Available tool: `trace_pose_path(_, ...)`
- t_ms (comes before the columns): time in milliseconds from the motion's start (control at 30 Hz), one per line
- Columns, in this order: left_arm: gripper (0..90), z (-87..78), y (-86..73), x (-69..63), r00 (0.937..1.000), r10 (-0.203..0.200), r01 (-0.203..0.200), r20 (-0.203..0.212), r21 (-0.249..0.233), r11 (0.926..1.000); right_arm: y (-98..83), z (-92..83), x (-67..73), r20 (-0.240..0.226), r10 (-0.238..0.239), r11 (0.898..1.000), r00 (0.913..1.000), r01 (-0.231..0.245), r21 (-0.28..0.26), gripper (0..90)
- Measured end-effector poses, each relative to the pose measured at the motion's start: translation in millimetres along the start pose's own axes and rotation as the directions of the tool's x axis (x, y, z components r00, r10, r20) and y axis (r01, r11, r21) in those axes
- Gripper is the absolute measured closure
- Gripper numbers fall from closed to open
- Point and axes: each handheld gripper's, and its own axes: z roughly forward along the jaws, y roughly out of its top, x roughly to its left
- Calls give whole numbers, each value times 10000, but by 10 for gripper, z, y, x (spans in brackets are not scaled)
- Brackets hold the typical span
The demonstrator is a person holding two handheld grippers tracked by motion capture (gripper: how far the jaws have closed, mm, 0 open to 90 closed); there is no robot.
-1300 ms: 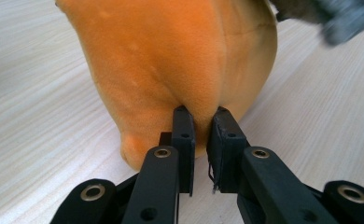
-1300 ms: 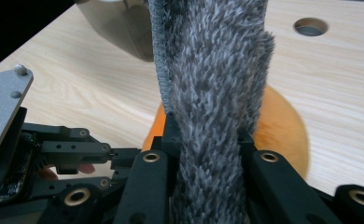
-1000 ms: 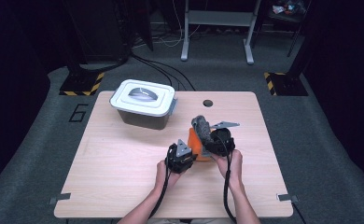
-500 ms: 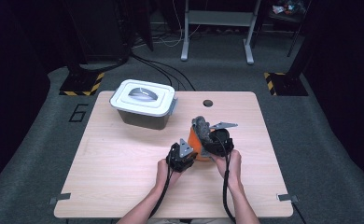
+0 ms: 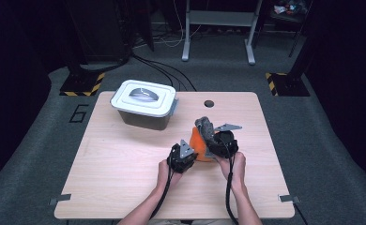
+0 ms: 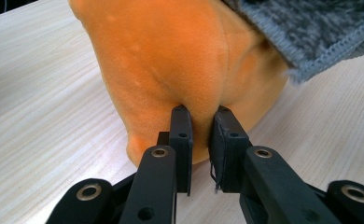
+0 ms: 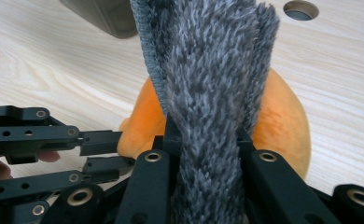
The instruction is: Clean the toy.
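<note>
Two grippers work at a wooden table (image 5: 125, 159): left gripper (image 6: 201, 121), jaws just closing, pinches an orange cloth (image 6: 171, 60); right gripper (image 7: 203, 135) clamps a grey cloth (image 7: 208, 70).

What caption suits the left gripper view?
Left gripper pinching a fold of orange cloth on the table.

Bright table — dark, soft surroundings

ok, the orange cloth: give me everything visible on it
The orange cloth is soft, fleece-like fabric, bunched into a rounded mound on the wooden table, near the middle. The left gripper has just been closing and pinches a fold at its lower edge. A grey fuzzy cloth, clamped in the right gripper, drapes over its top. No print or label shows.
</note>
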Motion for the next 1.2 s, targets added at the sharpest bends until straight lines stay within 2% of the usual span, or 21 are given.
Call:
trace_pose_path(267,794,-7,-4,-2,10000,-5,5,15,-6,10000,-55,-47,-132,229,214,9997,9995,-212,-92,759)
trace_pose_path(433,794,-8,-12,-5,10000,-12,12,23,-18,10000,-106,-75,-254,443,583,9983,9973,-583,-13,758)
trace_pose_path(633,793,-9,-16,-10,10000,-31,32,56,-28,10000,-157,-70,-347,363,933,9956,9950,-931,-76,757)
trace_pose_path(733,794,-9,-19,-7,10000,-50,50,61,-19,10000,-171,-72,-378,452,940,9956,9945,-940,-21,757)
trace_pose_path(767,795,-11,-24,3,10000,-71,71,66,42,10000,-190,-66,-414,774,1099,9939,9909,-1106,53,757)
trace_pose_path(800,795,-11,-24,3,10000,-71,71,66,42,10000,-190,-66,-414,774,1099,9939,9909,-1106,53,757)
trace_pose_path(833,795,-8,-33,10,9999,-143,143,55,-18,9999,-244,-24,-488,946,1279,9911,9873,-1308,251,757)
trace_pose_path(900,795,-10,-34,8,9999,-104,104,64,10,9999,-291,4,-561,775,1512,9879,9855,-1535,240,757)
trace_pose_path(1033,795,-8,-35,9,9999,-110,110,59,-3,9999,-358,74,-650,903,1759,9823,9803,-1808,493,757)
trace_pose_path(1067,795,-9,-36,11,9999,-112,112,70,4,9999,-363,86,-653,918,1940,9781,9767,-1997,584,757)
trace_pose_path(1133,795,-8,-36,10,9999,-114,114,53,0,9999,-378,115,-675,893,1955,9777,9766,-2013,605,757)
trace_pose_path(1200,795,-11,-34,11,9999,-91,91,79,37,10000,-409,179,-717,955,2094,9721,9732,-2177,869,756)
